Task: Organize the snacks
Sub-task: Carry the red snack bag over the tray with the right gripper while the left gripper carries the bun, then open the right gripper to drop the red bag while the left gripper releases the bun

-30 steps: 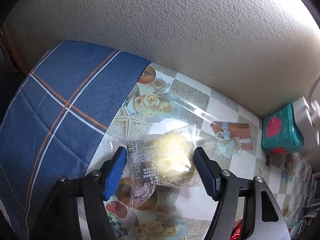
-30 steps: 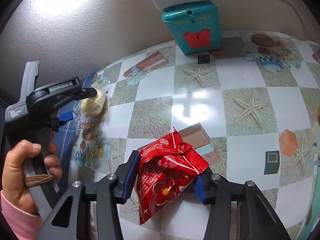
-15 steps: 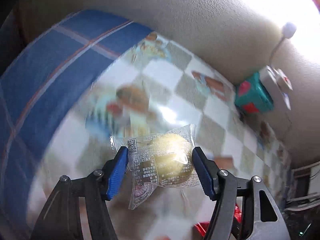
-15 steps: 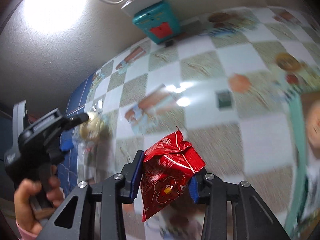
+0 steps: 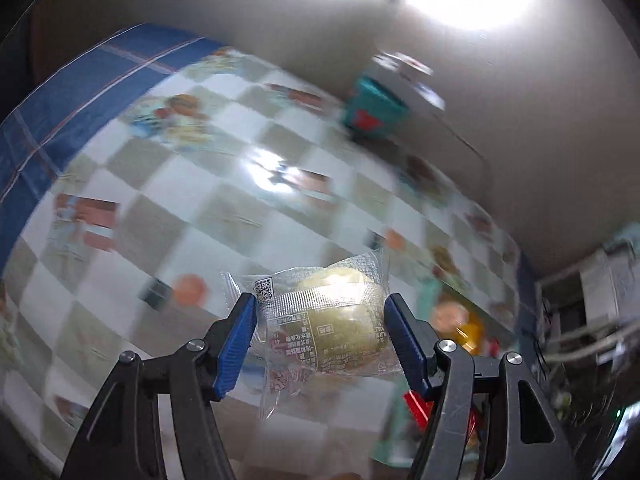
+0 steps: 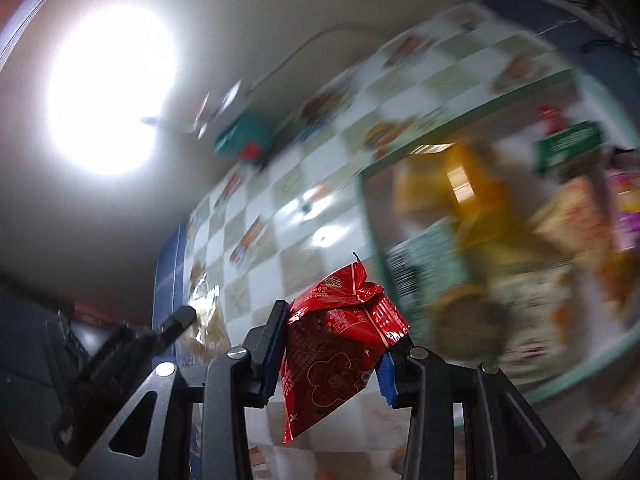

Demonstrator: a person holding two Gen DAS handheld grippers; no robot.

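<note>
- We see a clear-wrapped pastry [image 5: 336, 320] pinched between the blue fingers [image 5: 236, 344] of our left gripper [image 5: 320, 340], lifted off the checkered tabletop [image 5: 192, 200].
- Red snack packet [image 6: 336, 356] hangs clamped in our right gripper [image 6: 330, 352], above the tabletop.
- Beyond it, a blurred teal-rimmed tray [image 6: 460, 140] of mixed snacks.
- Teal box [image 5: 374, 110] near the wall.
</note>
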